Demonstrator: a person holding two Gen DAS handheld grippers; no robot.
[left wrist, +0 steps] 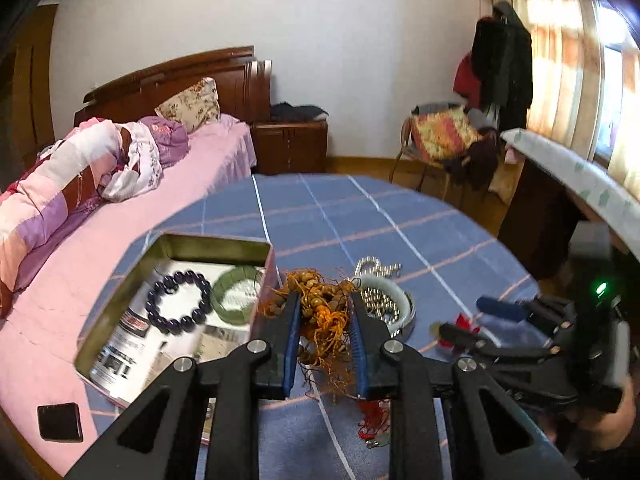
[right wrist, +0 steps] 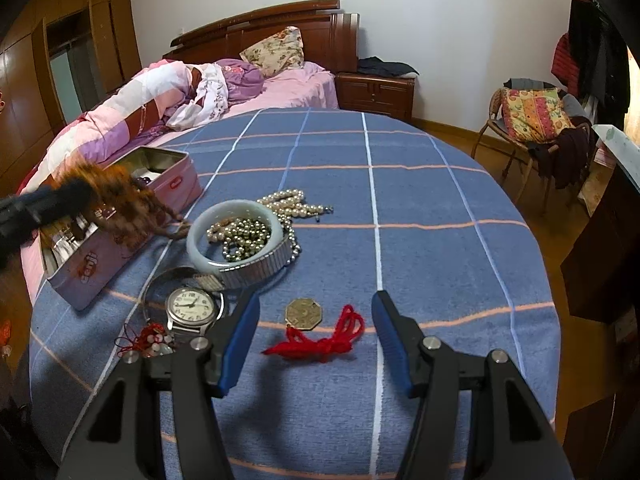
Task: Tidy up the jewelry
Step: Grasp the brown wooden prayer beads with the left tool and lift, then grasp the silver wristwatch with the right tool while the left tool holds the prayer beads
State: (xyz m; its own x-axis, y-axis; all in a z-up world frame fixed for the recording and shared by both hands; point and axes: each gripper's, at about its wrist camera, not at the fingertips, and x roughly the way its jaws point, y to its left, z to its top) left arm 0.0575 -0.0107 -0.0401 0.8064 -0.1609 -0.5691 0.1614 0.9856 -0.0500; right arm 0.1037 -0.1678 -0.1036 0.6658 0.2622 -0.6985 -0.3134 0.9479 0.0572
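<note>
My left gripper (left wrist: 325, 300) is shut on a brown wooden-bead necklace with orange cords (left wrist: 322, 308) and holds it above the table beside the open tin box (left wrist: 172, 242); the necklace shows blurred in the right wrist view (right wrist: 120, 204). The tin (right wrist: 120, 256) holds a dark purple bead bracelet (left wrist: 179, 301) and a green bangle (left wrist: 236, 294). My right gripper (right wrist: 316, 300) is open and empty over a brass octagonal pendant (right wrist: 303, 312) on a red cord (right wrist: 324, 340). A pale jade bangle (right wrist: 236, 236), pearl strands (right wrist: 288, 204) and a wristwatch (right wrist: 190, 308) lie on the table.
The round table has a blue checked cloth (right wrist: 420, 200). A small red-knotted charm (right wrist: 148, 340) lies near the watch. A bed with pink bedding (left wrist: 80, 184) stands left of the table, and a chair with clothes (right wrist: 536, 120) at the right. A black square object (left wrist: 60, 422) lies on the bed.
</note>
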